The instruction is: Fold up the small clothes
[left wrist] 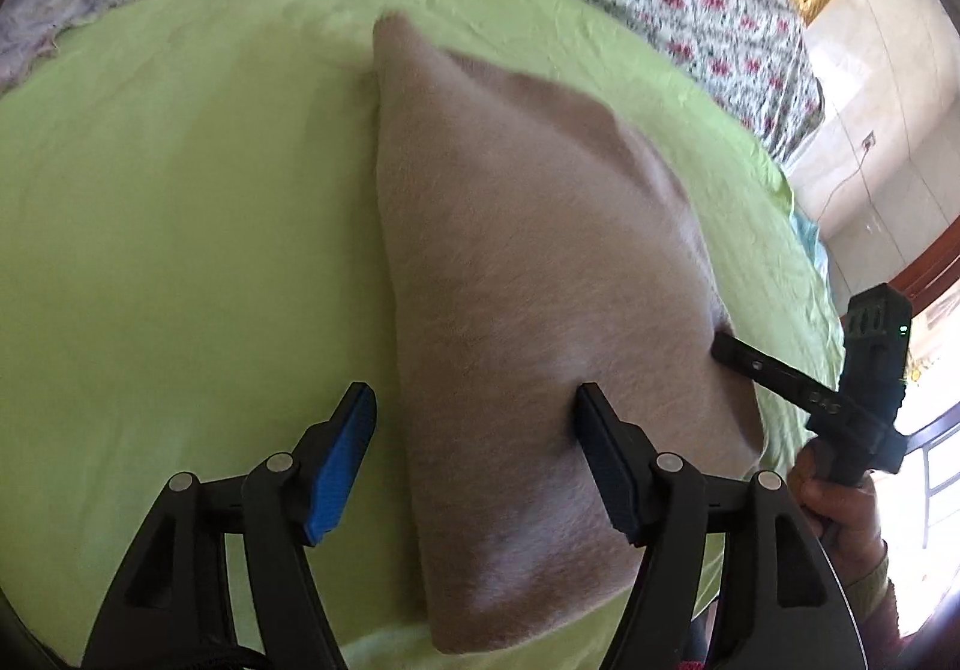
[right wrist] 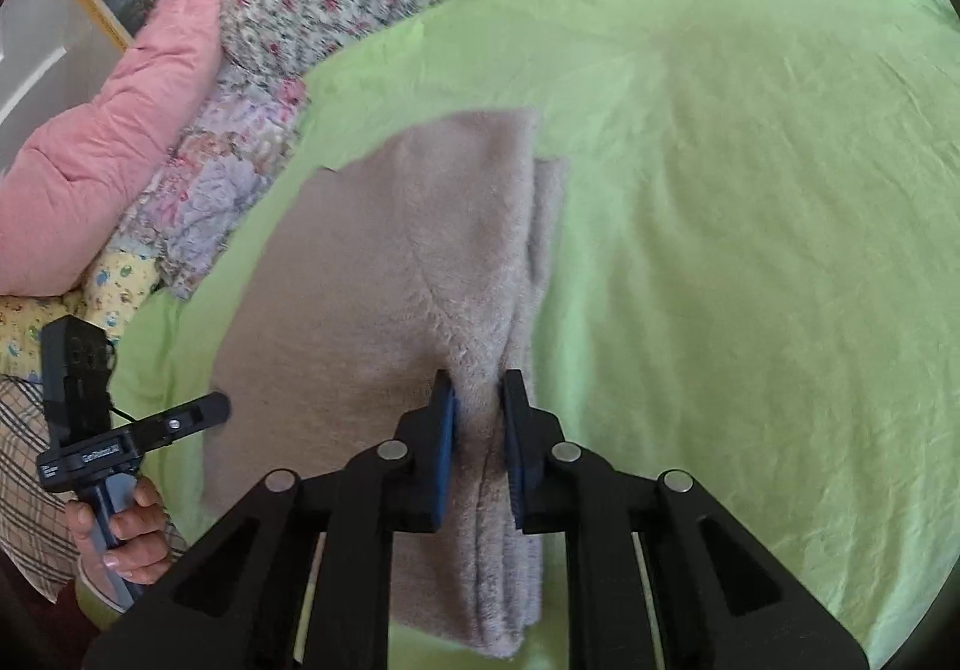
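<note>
Two grippers: the right gripper (right wrist: 477, 388) pinches the beige fleece garment's (right wrist: 384, 274) folded edge lengthwise; the left gripper (left wrist: 474, 406) gapes empty beside.

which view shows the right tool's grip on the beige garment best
Right wrist view: the right tool pinches the beige garment along its folded edge. The left wrist view shows only one finger at the cloth's edge.
</note>
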{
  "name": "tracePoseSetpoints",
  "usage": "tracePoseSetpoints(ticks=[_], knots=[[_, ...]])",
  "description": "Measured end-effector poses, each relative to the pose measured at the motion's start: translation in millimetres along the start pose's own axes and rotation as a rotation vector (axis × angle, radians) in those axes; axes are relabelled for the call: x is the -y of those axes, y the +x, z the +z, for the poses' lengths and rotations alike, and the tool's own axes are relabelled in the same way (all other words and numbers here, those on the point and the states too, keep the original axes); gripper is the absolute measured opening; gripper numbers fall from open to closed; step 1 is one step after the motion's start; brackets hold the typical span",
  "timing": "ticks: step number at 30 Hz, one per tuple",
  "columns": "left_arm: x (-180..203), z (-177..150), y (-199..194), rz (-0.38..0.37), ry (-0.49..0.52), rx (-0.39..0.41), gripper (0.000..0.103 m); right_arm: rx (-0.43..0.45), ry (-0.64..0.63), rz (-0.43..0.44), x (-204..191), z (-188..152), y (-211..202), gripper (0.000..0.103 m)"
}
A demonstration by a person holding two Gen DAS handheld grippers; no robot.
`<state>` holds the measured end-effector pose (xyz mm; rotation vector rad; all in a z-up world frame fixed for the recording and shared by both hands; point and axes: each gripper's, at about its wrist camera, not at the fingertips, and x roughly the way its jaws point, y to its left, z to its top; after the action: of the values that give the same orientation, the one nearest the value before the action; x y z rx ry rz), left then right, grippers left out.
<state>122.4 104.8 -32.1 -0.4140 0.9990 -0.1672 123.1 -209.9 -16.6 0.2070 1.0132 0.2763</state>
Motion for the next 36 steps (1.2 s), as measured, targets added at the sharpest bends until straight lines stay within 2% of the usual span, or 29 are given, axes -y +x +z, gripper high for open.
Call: tracePoseSetpoints(ticks=[4,6,8,12,16,18,21,22,26,34,36], knots=[[-1.7,-4.4,-3.0,0.001,-0.009,0.010,0.069,0.016,0.056,0.022,11.1,-4.9,3.1,0.016],[1.2,-7.7,-9.4,0.013,0.003,0.012,0.069,0.009,0.054,0.013,7.2,-3.8,-2.4,0.029],[4.0,-13.9,-19.0,0.010,0.021,0.014,0.067,0.021,0.065,0.007,3.2,-4.9,-14.9,0.036],[6.4,-34.0,-34.1,0.005,0.044,0.008,0.067,0.093,-0.003,0.049,-22.7,-17.1,-49.4,0.036],[4.2,-53.7,-38.3,0.022,0.056,-0.008,0.067,0.099,-0.095,0.080,-46.0,-35.2,-61.7,0.036],[0.2,-57.5,-33.5,0.038,0.045,-0.013,0.067,0.067,-0.118,0.049,-48.5,-43.6,-54.0,0.036],[-2.6,-57.9,-27.6,0.050,0.058,-0.006,0.068,-0.033,-0.068,-0.012,-32.6,-50.1,-27.2,0.034],[0.3,-58.6,-27.2,0.068,0.071,-0.004,0.067,-0.041,-0.056,-0.004,-27.6,-52.4,-21.5,0.033],[10.0,-62.1,-35.9,0.106,0.102,0.022,0.066,0.005,-0.022,0.032,-28.4,-51.9,-32.7,0.035],[17.8,-82.8,-67.6,0.141,0.119,0.087,0.068,0.095,-0.045,0.038,-43.8,-63.9,-76.6,0.038],[21.6,-91.7,-75.2,0.151,0.131,0.104,0.070,0.108,-0.065,0.021,-50.0,-71.1,-83.5,0.050]])
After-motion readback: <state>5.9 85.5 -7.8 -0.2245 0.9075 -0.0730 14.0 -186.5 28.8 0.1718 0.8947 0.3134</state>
